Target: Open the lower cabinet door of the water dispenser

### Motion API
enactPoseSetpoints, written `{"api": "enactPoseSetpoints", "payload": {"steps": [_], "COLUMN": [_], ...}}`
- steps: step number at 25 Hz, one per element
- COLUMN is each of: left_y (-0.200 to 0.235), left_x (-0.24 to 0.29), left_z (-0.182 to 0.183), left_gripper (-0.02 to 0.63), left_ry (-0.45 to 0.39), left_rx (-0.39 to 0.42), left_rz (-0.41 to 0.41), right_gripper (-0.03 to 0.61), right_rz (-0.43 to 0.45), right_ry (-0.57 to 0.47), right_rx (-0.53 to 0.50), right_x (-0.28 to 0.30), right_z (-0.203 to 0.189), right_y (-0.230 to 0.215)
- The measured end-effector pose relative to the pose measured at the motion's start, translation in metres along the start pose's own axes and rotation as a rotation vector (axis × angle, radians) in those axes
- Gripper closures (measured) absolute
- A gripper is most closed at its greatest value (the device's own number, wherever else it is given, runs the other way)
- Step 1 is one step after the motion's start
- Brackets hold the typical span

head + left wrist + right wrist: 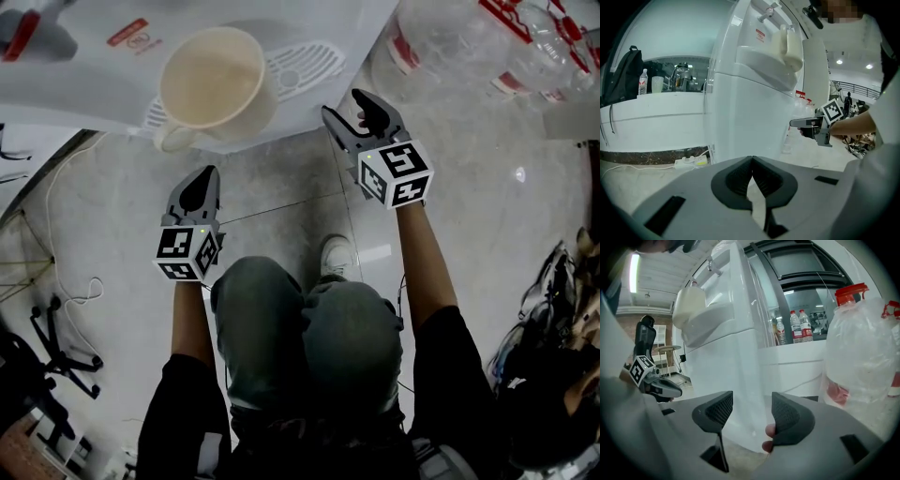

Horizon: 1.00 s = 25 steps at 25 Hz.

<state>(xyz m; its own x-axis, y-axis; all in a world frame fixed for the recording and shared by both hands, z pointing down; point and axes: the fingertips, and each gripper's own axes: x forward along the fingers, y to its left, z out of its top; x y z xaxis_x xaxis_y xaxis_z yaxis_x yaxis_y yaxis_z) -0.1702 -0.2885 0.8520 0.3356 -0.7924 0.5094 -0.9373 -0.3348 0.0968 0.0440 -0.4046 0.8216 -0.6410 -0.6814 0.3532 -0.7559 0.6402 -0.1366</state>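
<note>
- Water dispenser (754, 61) stands right in front of the crouched person. The lower cabinet door (735, 378) is the white front panel below the drip tray (314, 61). It looks flush and shut. From the head view it is tucked out of sight under the overhang.
- Right gripper (349, 112): jaws spread wide, nothing between the pads, only the cabinet face showing beyond the gap. Close to the panel, not touching as far as I can tell.
- Left gripper (204, 183): jaws clenched together, empty, hanging lower left and clear of the dispenser.
- No handle, lip or seam is legible on the door. Risk: the pads close on smooth plastic and skid off, or land on the fixed side wall instead of the door edge.
- Cup (214, 80) sits on the drip tray above. A hard tug that rocks the body could topple it.
- Large water bottle (862, 348) stands just beside the dispenser on the right, so a wide swing of that arm could knock it.
- Knees (309, 328) sit in front of the cabinet and may block the door's swing.
</note>
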Motion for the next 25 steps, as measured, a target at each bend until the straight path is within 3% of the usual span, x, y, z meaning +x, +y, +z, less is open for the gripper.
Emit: {"api": "enactPoseSetpoints", "payload": {"steps": [8, 25], "left_y": [0.012, 0.005], "left_x": [-0.009, -0.018], "left_z": [-0.016, -0.031], "left_gripper": [0.601, 0.601], "left_ry": [0.019, 0.026], "left_rx": [0.003, -0.016], "left_rz": [0.010, -0.008], "right_gripper": [0.324, 0.344], "right_rz": [0.080, 0.034], "right_ry": [0.010, 0.054], "right_rx": [-0.025, -0.076], "right_x": [0.015, 0.011], "right_z": [0.003, 0.002], "right_y": [0.004, 0.005]}}
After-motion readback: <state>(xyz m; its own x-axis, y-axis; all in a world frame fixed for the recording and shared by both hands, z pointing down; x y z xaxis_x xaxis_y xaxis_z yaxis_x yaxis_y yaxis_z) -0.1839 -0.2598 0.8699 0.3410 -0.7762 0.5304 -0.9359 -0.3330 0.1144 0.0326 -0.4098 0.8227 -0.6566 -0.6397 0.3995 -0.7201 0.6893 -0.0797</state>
